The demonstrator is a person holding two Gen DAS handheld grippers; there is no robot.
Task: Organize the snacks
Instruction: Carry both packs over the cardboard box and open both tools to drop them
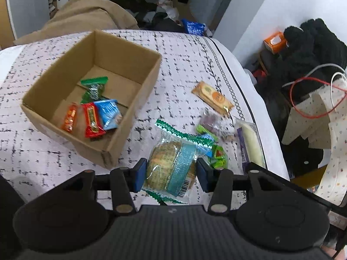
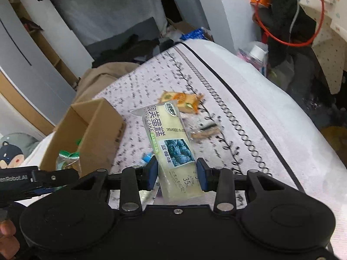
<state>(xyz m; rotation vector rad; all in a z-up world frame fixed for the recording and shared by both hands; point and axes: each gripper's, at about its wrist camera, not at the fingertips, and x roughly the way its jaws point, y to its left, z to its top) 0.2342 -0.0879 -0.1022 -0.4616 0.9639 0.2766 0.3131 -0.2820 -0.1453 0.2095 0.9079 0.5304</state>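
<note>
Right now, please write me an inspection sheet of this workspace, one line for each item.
Surface: bed cover, white with black flecks.
Job's things: cardboard box holding four small packets; orange biscuit packet and small sweets loose on the cover.
Clutter: tan cloth and dark clothes beyond the bed.
Grippers: left gripper shut on a round wrapped cake; right gripper shut on a long cake packet, lifted off the cover.
Cables: red cable and white cable beside the bed.
Surroundings: orange carton, white wall, blue packet.
</note>
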